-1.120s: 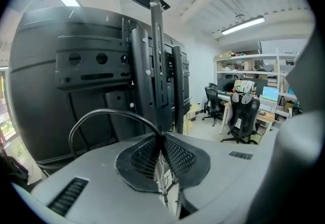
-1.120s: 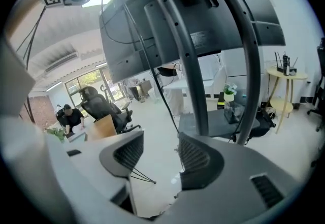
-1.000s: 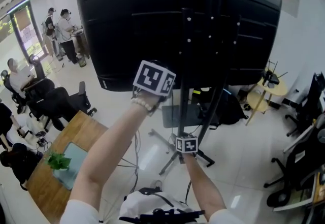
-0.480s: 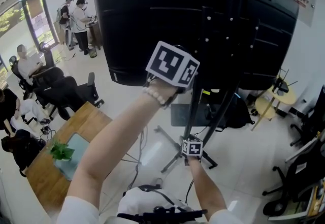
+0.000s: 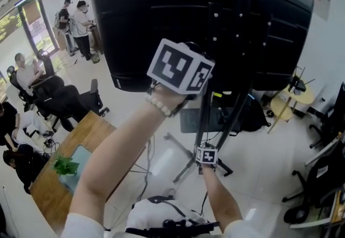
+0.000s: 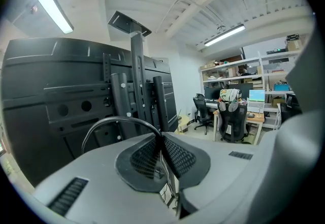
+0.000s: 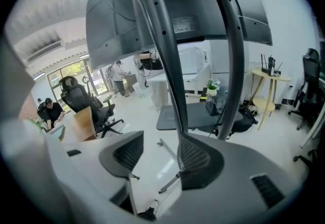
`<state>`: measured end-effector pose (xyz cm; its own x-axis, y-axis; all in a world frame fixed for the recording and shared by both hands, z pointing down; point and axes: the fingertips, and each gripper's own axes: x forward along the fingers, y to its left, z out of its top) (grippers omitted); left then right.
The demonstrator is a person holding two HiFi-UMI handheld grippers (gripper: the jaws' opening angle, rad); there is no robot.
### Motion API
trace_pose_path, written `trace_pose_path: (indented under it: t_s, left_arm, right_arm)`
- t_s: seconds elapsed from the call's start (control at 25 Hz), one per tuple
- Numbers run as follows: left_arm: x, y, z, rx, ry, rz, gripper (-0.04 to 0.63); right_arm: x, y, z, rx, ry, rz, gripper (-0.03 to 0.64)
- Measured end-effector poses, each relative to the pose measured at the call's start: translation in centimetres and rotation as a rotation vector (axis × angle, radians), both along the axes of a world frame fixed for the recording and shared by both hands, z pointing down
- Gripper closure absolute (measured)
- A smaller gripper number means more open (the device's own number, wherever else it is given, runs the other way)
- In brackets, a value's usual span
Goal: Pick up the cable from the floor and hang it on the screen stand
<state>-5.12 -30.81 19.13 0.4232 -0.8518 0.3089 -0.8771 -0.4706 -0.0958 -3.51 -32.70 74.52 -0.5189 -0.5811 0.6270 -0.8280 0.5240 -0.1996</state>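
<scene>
My left claw (image 6: 161,141) is pinched tight on the black cable (image 6: 109,122), which loops up in front of the screen stand (image 6: 137,75). My right claw (image 7: 158,153) gapes wide and empty, low by the stand's poles.

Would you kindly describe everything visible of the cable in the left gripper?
The cable is thin, dark and smooth, seemingly rubber-sheathed. The left gripper is shut on it, pinching it between its ribbed pads. From the pinch it arcs up and leftward in a rounded loop, then drops behind the gripper's body; another stretch hangs below the jaws. It sits in front of the screen stand's upright post, not visibly touching it. Its ends are out of view.
</scene>
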Motion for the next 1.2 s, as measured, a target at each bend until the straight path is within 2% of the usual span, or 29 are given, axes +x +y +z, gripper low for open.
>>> trace_pose_path:
  t_s: [0.44,0.56,0.8,1.0,1.2]
  left_arm:
    - [0.4,0.2,-0.8,0.010,0.012,0.032,0.583]
    - [0.3,0.3,-0.9,0.009,0.021,0.038,0.583]
    - [-0.1,0.6,-0.9,0.008,0.021,0.041,0.583]
    - [-0.7,0.8,-0.8,0.004,0.034,0.043,0.583]
    - [-1.3,0.9,-0.8,-0.001,0.053,0.040,0.583]
  right_arm:
    - [0.5,-0.4,0.4,0.017,-0.006,0.049,0.374]
    - [0.3,-0.9,0.0,0.030,0.000,0.057,0.414]
    - [-1.1,-1.2,-0.1,0.039,-0.013,0.046,0.417]
    - [-2.2,-0.6,-0.4,0.052,-0.023,0.034,0.550]
    - [-1.9,-0.6,-0.6,0.073,-0.006,0.036,0.594]
